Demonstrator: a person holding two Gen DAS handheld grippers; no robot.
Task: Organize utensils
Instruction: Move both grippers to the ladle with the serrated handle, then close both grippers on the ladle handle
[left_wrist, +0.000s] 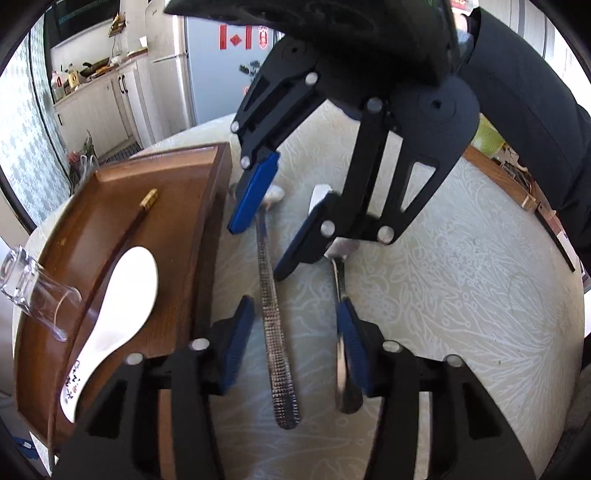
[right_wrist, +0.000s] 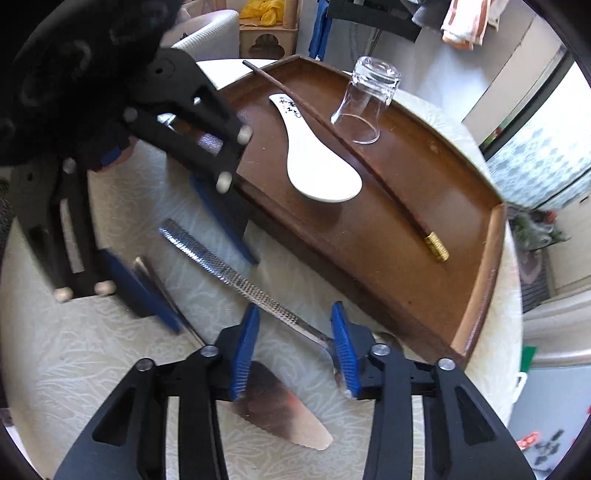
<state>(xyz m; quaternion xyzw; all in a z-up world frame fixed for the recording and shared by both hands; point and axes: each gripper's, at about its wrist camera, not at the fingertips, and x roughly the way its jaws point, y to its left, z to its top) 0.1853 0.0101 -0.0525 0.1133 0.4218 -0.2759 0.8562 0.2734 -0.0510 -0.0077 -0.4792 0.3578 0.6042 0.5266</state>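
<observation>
Hidden first: in the left wrist view the right gripper (right_wrist: 293, 352) covers the blade end of the cake server (right_wrist: 221, 273), and the head of the second steel utensil (left_wrist: 341, 295) sits half under its linkage, so I cannot tell spoon from fork. The left gripper (left_wrist: 295, 347) is motion-blurred in the right wrist view. Count: two steel utensils on the worktop (left_wrist: 461, 295), lying beside the wooden tray (left_wrist: 177, 206); on the tray one white ceramic spoon (left_wrist: 122, 306), one dark chopstick (right_wrist: 388, 192) with a gold cap, and one clear glass (right_wrist: 369, 103) base-up at its edge. Both grippers tip steeply down over the server from opposite ends. Left jaws spread astride its textured handle, one pad over the second utensil. Right jaws part-spread around the server's neck, not clamped, as far as I can see
</observation>
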